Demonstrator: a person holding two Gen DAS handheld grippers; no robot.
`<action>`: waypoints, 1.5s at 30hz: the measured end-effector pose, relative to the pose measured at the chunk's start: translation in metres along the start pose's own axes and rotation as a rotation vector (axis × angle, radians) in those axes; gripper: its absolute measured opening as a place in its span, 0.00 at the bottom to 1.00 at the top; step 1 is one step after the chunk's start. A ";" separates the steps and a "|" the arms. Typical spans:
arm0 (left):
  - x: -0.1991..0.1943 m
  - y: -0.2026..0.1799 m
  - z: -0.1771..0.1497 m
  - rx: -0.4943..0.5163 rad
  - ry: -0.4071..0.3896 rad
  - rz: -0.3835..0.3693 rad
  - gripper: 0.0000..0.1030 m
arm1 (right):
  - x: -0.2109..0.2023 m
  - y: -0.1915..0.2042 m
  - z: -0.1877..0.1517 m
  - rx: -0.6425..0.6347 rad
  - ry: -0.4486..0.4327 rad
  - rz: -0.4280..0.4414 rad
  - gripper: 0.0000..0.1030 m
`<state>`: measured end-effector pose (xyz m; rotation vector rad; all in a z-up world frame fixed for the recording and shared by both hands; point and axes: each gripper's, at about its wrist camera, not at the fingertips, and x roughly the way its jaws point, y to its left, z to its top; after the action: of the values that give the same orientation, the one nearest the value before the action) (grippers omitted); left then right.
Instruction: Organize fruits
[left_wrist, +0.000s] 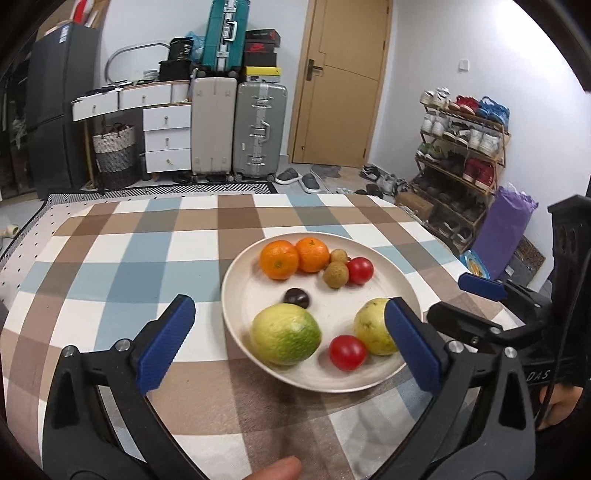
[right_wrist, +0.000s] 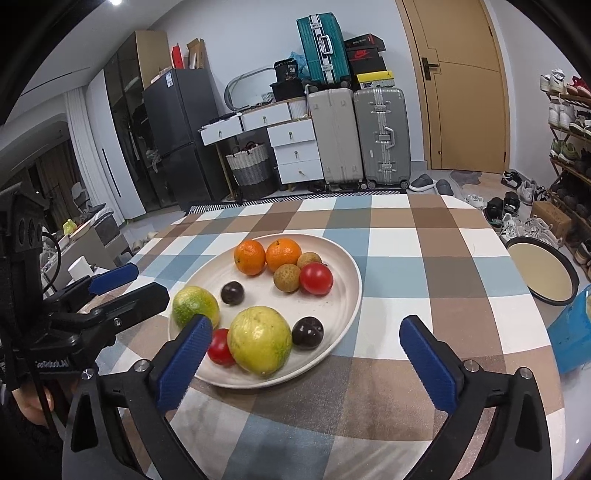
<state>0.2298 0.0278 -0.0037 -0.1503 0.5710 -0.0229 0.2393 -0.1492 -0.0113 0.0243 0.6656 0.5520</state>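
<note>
I see a round white plate (right_wrist: 347, 295) on the table (right_wrist: 424, 266), which has a checked cloth in blue, brown and white. All the fruit sits on this plate.

At the back of the plate are two oranges (right_wrist: 250, 257) side by side, touching. Just to their right are two small brown bumpy fruits (right_wrist: 287, 277) and a red tomato (right_wrist: 316, 278), all bunched close. In the middle lies a small dark plum (right_wrist: 232, 293). Near the front is a big yellow-green fruit (right_wrist: 259, 340) with a second tomato (right_wrist: 220, 347) pressed against its left side and a second dark plum (right_wrist: 307, 332) on its right. Another yellow-green fruit (right_wrist: 195, 307) sits at the left edge of the plate.

My left tool (left_wrist: 291, 341) is spread wide. Nothing is between its blue pads (left_wrist: 166, 343), and it hangs over the front edge of the plate. My right tool (right_wrist: 306, 363) is spread wide too and grips nothing. Its left pad is in front of the tomato at the near rim; I cannot tell if it touches. Its right pad is over bare cloth.

A fingertip (left_wrist: 275, 469) shows at the bottom of the left view.
</note>
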 end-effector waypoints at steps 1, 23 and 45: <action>-0.003 0.001 -0.001 -0.002 -0.007 0.004 0.99 | -0.002 0.001 -0.001 0.001 -0.006 0.002 1.00; -0.049 0.009 -0.041 0.011 -0.038 0.059 0.99 | -0.041 0.026 -0.024 -0.103 -0.093 -0.002 1.00; -0.048 0.007 -0.040 0.012 -0.034 0.075 0.99 | -0.042 0.035 -0.025 -0.135 -0.088 -0.005 1.00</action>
<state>0.1675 0.0323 -0.0126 -0.1171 0.5418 0.0492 0.1804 -0.1438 -0.0002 -0.0793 0.5410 0.5873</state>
